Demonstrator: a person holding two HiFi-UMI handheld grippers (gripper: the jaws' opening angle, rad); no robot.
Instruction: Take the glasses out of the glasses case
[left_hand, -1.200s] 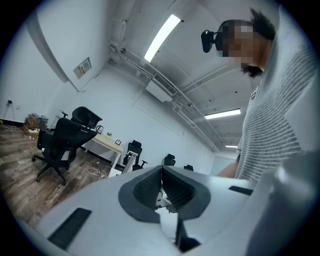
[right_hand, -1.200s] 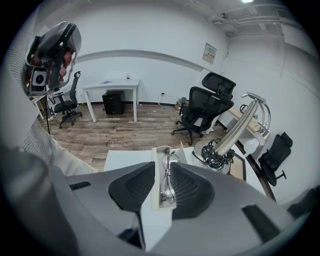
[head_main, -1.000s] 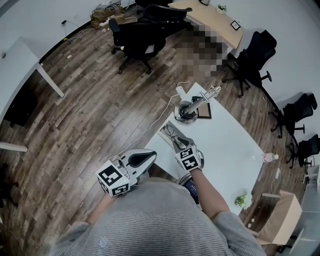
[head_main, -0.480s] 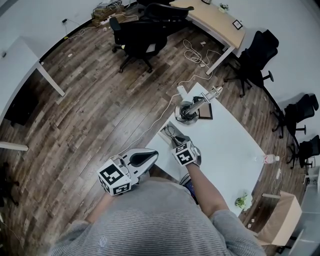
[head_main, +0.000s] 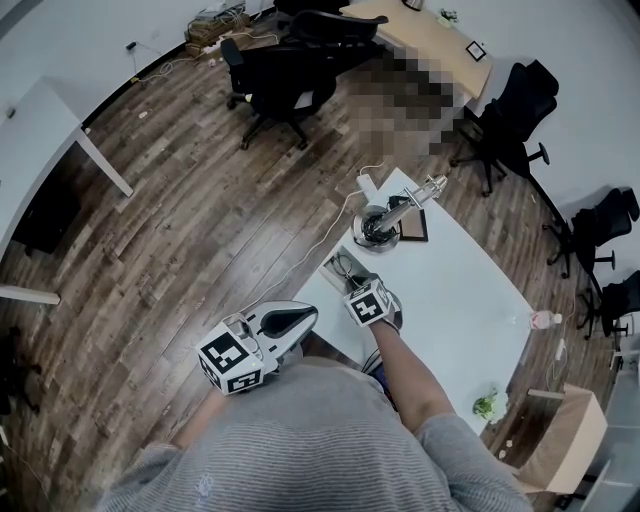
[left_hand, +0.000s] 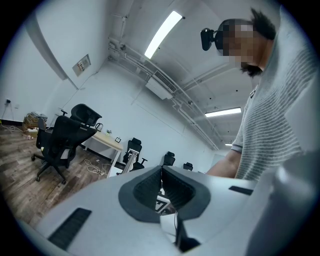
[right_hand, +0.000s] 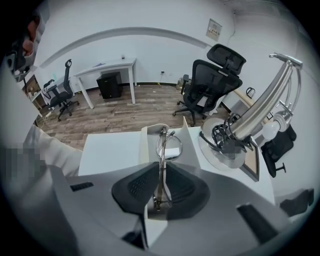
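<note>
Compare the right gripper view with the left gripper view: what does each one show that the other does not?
Only the right gripper view: the right gripper shut on the glasses, at the open glasses case on the white table, near a desk lamp. Only the left gripper view: the left gripper, jaws together on nothing, the person's striped shirt and a ceiling light. Both: black office chairs and wooden floor.

The person wears a grey short-sleeved shirt (head_main: 320, 445) with fine stripes. The left gripper (left_hand: 161, 172) and the right gripper (right_hand: 161, 170) are light grey, smooth shells with dark ribbed pads (right_hand: 137, 186) inside the jaws; behind each sits a white cube (head_main: 232, 360) with black square markers
</note>
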